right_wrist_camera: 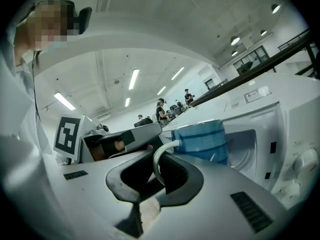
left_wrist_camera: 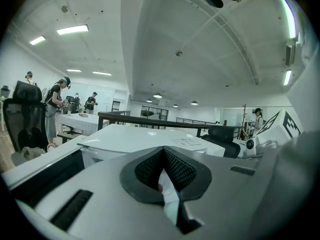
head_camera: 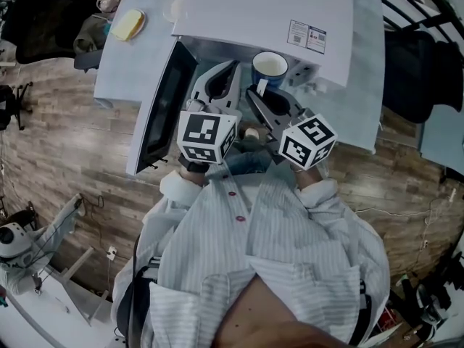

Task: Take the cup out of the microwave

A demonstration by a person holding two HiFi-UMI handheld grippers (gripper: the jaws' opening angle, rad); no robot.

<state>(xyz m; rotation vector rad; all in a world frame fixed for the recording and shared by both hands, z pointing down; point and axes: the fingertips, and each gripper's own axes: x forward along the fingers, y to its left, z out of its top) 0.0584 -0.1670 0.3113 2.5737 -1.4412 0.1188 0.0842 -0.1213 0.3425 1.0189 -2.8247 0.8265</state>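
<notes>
Gripping the white handle [right_wrist_camera: 154, 159] of the blue cup [right_wrist_camera: 201, 138], the right hand-held gripper [right_wrist_camera: 160, 176] has its jaws clamped on that thin loop, one dark pad on each side of it. The cup sits upright off the jaw tips. From the head view its white inside shows at the mouth of the white microwave [head_camera: 268, 9], just under the front edge of the top panel. In the right gripper view the pale cavity lies behind the cup and to its right, so the cup is at the front of the opening rather than deep inside. Whether its base rests on anything cannot be told.

The microwave's door [head_camera: 163, 107] stands swung wide open, to the left in the head view. The left hand-held gripper [left_wrist_camera: 163, 151] has its jaws together, the ribbed pads meeting at their tips with nothing clamped between them. In the head view it reaches in just beside the right one, on the cup's left and apart from it. Its own camera looks out across the microwave's flat top.

Each gripper carries a marker cube [head_camera: 206, 136] near the person's striped shirt [head_camera: 275, 238]. The microwave stands on a pale desk [head_camera: 119, 64], where a small dish [head_camera: 127, 24] with something yellow lies well apart from the cup. Several people [left_wrist_camera: 56, 104] stand far back in the room.
</notes>
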